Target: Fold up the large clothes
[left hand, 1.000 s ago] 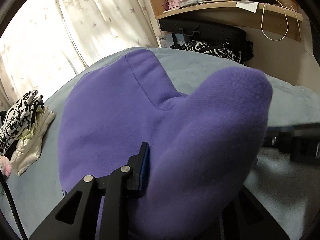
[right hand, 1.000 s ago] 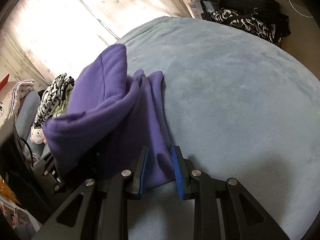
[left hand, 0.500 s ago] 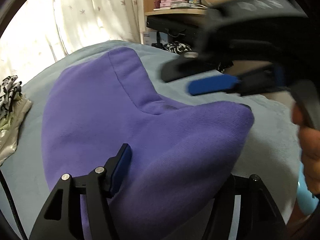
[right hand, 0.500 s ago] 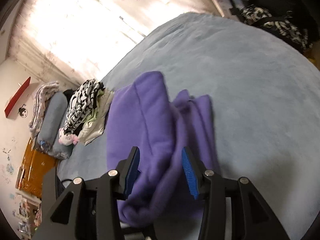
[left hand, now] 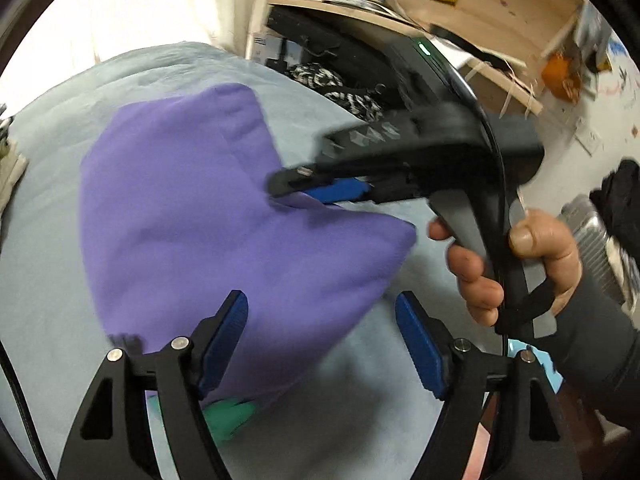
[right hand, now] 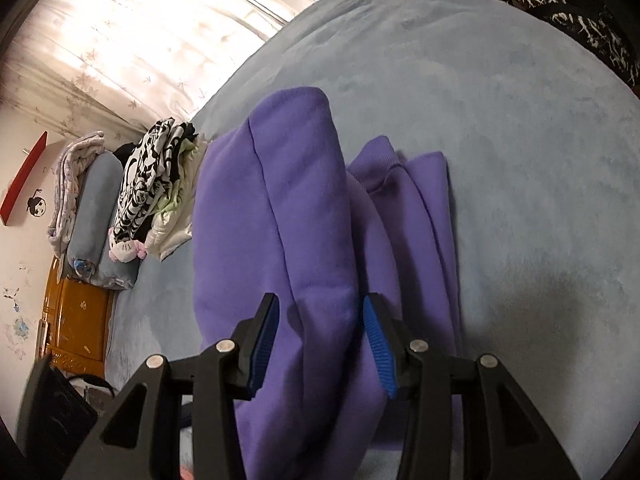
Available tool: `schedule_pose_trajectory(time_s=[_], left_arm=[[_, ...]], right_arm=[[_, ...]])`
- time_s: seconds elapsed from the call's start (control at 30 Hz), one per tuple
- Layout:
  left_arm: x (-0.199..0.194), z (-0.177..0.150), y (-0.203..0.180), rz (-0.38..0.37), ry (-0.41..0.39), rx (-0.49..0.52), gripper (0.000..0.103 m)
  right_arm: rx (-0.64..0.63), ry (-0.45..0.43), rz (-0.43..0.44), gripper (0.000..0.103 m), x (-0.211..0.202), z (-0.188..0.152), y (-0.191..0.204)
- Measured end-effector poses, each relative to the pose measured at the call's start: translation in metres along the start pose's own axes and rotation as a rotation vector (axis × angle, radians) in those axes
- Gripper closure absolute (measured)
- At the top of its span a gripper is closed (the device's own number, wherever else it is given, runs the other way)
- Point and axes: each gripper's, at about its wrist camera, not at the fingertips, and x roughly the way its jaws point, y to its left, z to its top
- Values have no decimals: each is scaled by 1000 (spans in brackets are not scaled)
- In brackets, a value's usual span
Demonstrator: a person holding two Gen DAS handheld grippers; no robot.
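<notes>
Lying folded on the pale blue-grey plush bed cover, the purple fleece sweatshirt forms a thick, elongated bundle. In the right wrist view its long axis runs from the near edge of the bed cover, under the gripper, away toward the curtained window; a stitched seam follows that axis along the upper layer. A ribbed cuff and a narrower folded layer show beside the main fold, on the side toward the open middle of the cover. The fabric is matte, soft and uniformly violet, with rounded rather than creased edges.

Right gripper: black frame, blue ribbed pads, jaws partly apart and straddling the raised fold; the pads do not visibly press the cloth. In the left wrist view its tip sits at or just above the sweatshirt's far edge, and a hand in a dark sleeve grips its handle.

Left gripper: jaws opening, standing wide apart; the sweatshirt's near corner lies between them, unclamped. A small green cloth shows beneath the near edge.

At the cover's far left corner, a stack of black-and-white patterned and pale clothes rests beside a rolled grey pillow, apart from the sweatshirt.
</notes>
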Motion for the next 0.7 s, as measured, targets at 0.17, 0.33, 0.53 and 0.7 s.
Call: schedule_pose_trajectory(time_s=[0.17, 0.33, 0.53, 0.7], left_arm=[[-12, 13, 68, 85, -2, -151, 28], [-7, 17, 142, 55, 9, -358, 29], [22, 9, 192, -45, 65, -469, 29], [37, 5, 195, -79, 63, -440, 27]], right_arm=[[-2, 8, 27, 59, 0, 3, -2], [18, 1, 86, 51, 3, 14, -11], [9, -16, 137, 47, 17, 32, -13], [-20, -9, 137, 47, 35, 43, -14]])
